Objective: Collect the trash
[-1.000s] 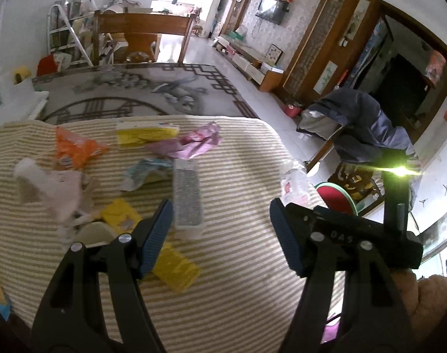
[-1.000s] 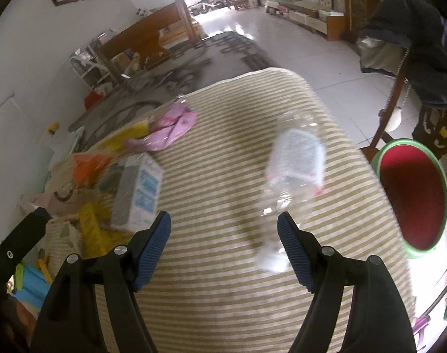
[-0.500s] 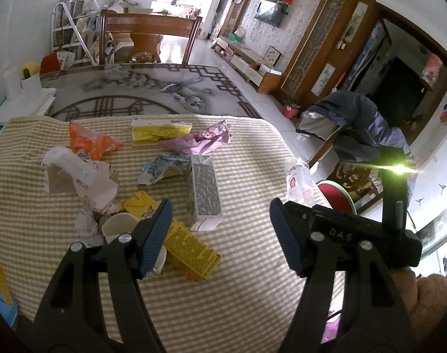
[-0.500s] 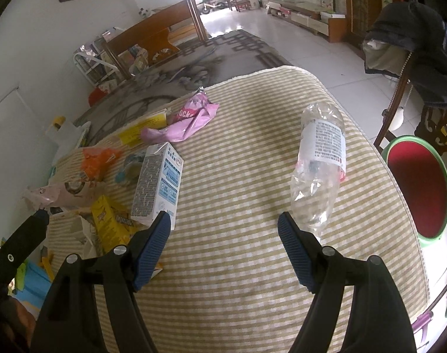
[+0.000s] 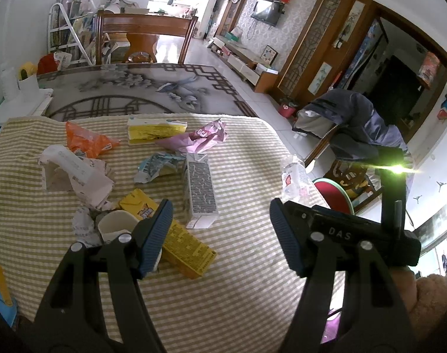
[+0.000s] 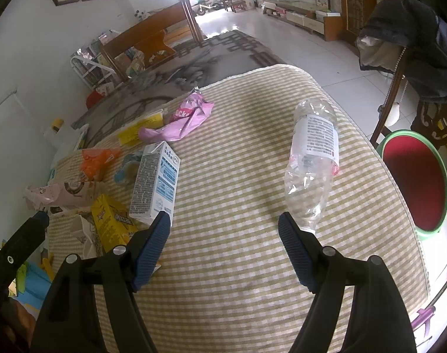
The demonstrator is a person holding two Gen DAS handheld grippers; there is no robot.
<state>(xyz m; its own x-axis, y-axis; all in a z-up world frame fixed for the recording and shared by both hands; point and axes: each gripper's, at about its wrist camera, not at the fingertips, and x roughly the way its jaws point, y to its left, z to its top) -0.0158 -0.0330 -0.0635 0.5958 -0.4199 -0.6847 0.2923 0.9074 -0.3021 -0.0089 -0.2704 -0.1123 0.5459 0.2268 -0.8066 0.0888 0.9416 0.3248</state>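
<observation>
Trash lies scattered on a table under a green-and-white checked cloth point(image 5: 241, 279). A clear crushed plastic bottle point(image 6: 313, 158) lies near the right edge, just beyond my open right gripper point(image 6: 223, 229). A white and blue carton point(image 6: 155, 182) lies ahead of that gripper's left finger. Further left are a yellow box point(image 5: 170, 232), a paper cup point(image 5: 117, 225), crumpled white paper point(image 5: 73, 173), an orange wrapper point(image 5: 88, 141), a pink wrapper point(image 5: 194, 139) and a yellow-white pack point(image 5: 155, 129). My left gripper point(image 5: 220, 220) hovers open over the cloth, empty.
A green-rimmed bin with a red inside point(image 6: 411, 182) stands on the floor right of the table. A chair draped with a dark jacket point(image 5: 355, 123) stands beyond it. A grey patterned rug point(image 5: 129, 91) and a wooden bench point(image 5: 144, 38) lie behind the table.
Both views have steadied and sharpened after a blurred sweep. The trash now sits slightly nearer and lower in the right wrist view; both grippers stay open.
</observation>
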